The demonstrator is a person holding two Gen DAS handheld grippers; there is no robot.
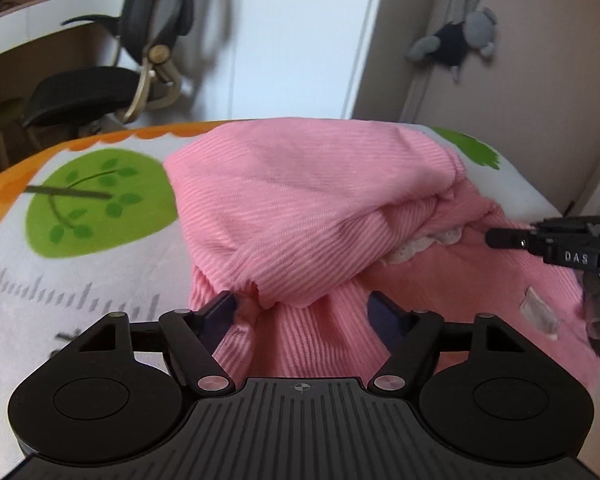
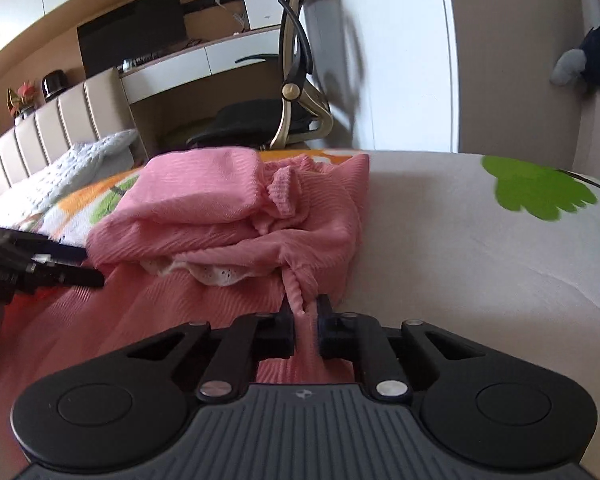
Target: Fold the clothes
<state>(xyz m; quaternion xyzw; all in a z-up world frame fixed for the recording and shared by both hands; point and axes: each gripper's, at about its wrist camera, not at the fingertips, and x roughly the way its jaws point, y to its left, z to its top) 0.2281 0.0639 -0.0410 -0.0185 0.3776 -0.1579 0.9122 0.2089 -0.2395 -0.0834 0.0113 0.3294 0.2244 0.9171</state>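
Pink ribbed garment (image 1: 300, 208), trimmed with white lace (image 2: 220, 274), lies bunched on a bed under a blanket printed with green trees (image 1: 96, 204). Its far part is already doubled over into a thick roll; the near part is spread loose, so folding appears partway done, with squaring and final folds left. Left gripper (image 1: 302, 312): fingers spread wide, fabric lying between them, not pinched. Right gripper (image 2: 304, 320): fingers pressed together on a gathered ridge of the garment's right edge.

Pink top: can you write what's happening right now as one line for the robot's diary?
pink top: bunched on blanket | left gripper: open, fabric between its fingers | right gripper: shut on a pinch of the top
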